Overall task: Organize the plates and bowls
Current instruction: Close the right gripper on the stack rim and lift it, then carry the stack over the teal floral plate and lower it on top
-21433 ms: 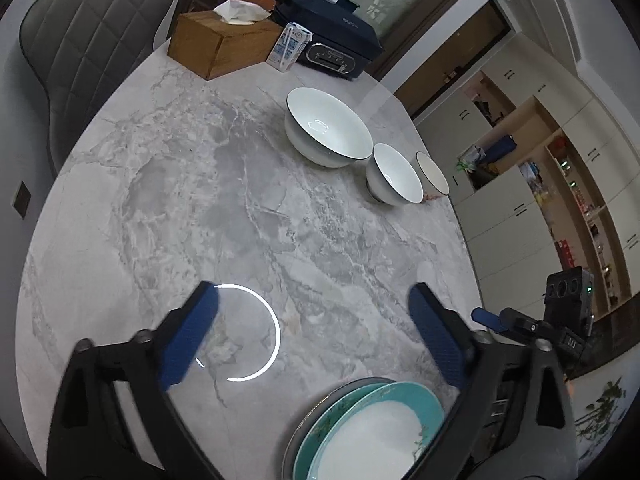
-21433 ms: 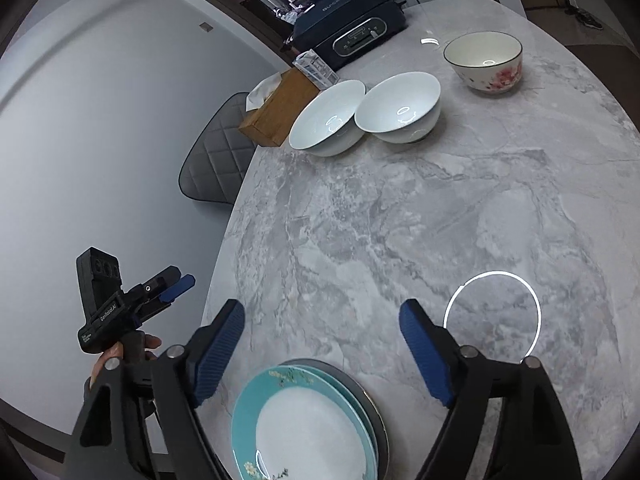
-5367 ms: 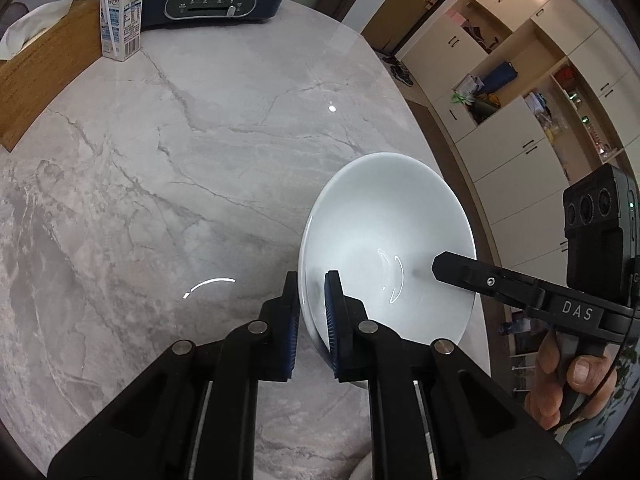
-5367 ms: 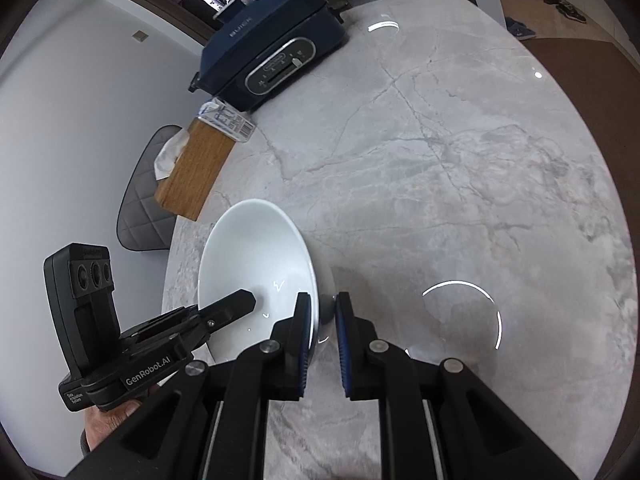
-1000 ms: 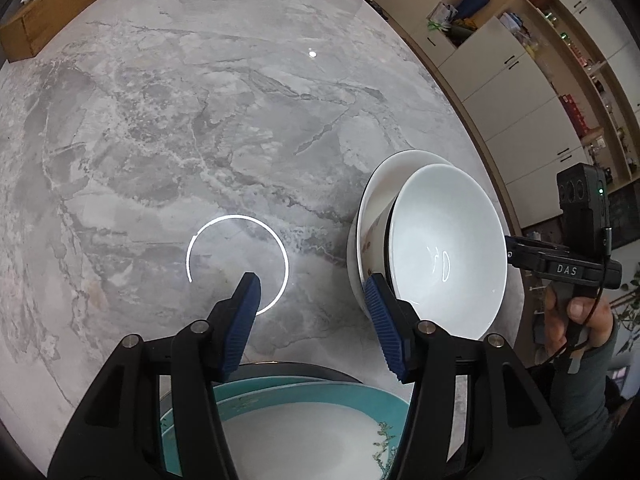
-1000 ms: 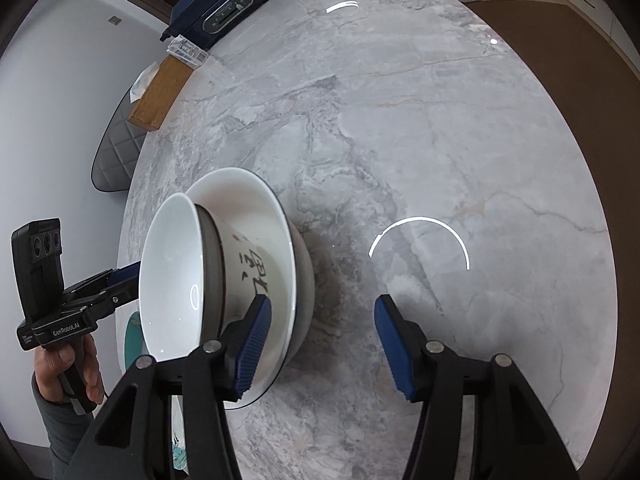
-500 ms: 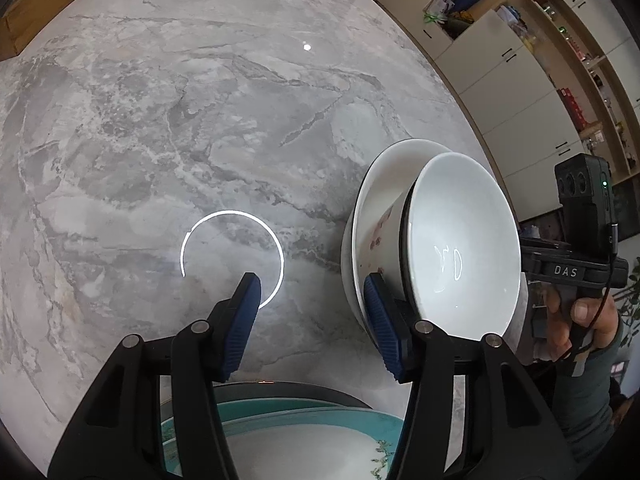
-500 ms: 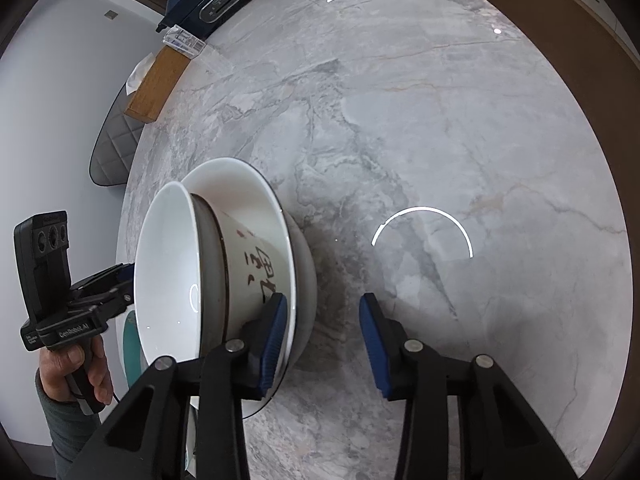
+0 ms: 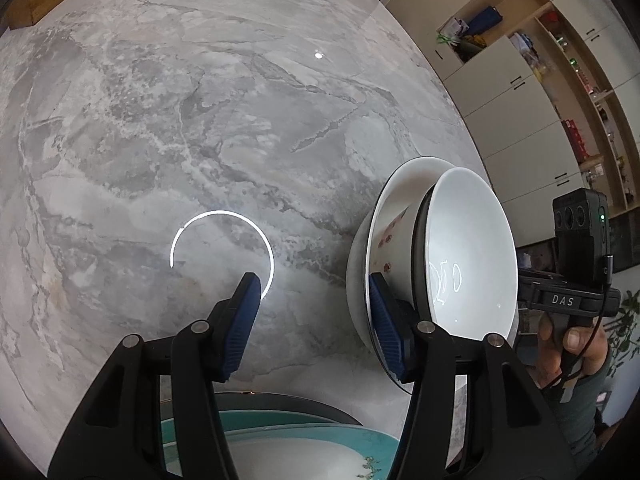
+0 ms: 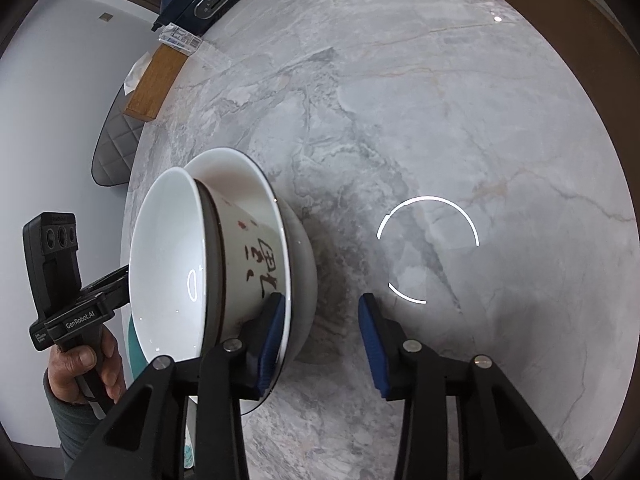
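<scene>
The round grey marble worktop [image 9: 168, 120] carries a stack of nested white ceramic bowls [image 10: 240, 264] near its edge, the innermost patterned bowl [image 10: 256, 256] bearing dark characters and red marks. Just beside the stack lies a teal-rimmed round plate [image 9: 280, 432] on a grey plate. The left gripper [image 9: 316, 316] is released, one blue pad by the stack's rim. The right gripper [image 10: 322, 332] is likewise spread, its pad next to the stack's opposite side. A brown wooden tissue box [image 10: 156, 80] sits far off.

Bare marble table [image 10: 440, 120] ahead, nested bowls [image 10: 224, 248] blocking beside tongs
</scene>
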`<state>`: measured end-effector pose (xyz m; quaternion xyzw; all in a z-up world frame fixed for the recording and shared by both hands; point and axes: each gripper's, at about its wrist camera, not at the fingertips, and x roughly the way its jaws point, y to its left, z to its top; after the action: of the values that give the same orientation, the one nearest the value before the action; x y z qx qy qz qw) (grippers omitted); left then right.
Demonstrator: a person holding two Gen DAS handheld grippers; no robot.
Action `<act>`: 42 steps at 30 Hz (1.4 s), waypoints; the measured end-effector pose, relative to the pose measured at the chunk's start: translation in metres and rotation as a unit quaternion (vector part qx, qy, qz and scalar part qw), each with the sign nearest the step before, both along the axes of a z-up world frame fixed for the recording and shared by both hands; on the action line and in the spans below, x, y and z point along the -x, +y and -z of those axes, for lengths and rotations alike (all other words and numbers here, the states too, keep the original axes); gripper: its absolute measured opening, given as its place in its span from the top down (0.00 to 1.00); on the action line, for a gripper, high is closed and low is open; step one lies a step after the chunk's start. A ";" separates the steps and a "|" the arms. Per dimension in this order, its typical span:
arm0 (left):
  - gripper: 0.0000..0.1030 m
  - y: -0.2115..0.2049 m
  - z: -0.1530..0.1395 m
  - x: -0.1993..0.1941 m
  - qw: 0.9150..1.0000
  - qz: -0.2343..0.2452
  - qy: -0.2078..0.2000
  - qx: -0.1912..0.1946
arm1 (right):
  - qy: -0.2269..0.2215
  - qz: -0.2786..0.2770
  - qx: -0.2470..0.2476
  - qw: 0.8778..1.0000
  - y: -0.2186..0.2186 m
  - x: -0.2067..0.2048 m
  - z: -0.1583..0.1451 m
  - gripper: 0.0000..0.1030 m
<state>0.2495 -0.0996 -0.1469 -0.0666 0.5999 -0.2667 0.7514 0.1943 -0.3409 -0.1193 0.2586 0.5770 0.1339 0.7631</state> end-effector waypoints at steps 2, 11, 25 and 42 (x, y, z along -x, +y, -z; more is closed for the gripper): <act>0.50 0.003 0.001 0.000 1.000 -0.008 0.007 0.010 | -0.001 0.002 -0.012 1.000 0.000 0.000 -0.001 0.72; 0.91 -0.016 -0.010 0.014 0.999 0.031 -0.012 0.009 | -0.022 0.006 -0.009 1.000 0.007 0.000 -0.006 0.82; 0.95 -0.023 -0.010 0.020 1.000 0.018 -0.011 0.011 | -0.008 0.018 -0.026 0.999 0.005 -0.002 -0.004 0.82; 0.95 -0.014 -0.018 0.020 1.000 0.012 -0.017 0.013 | -0.007 0.010 -0.017 1.000 0.014 -0.003 -0.007 0.82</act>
<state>0.2290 -0.1132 -0.1287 -0.0653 0.5845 -0.2844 0.7571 0.1972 -0.3270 -0.1120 0.2767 0.5669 0.1379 0.7636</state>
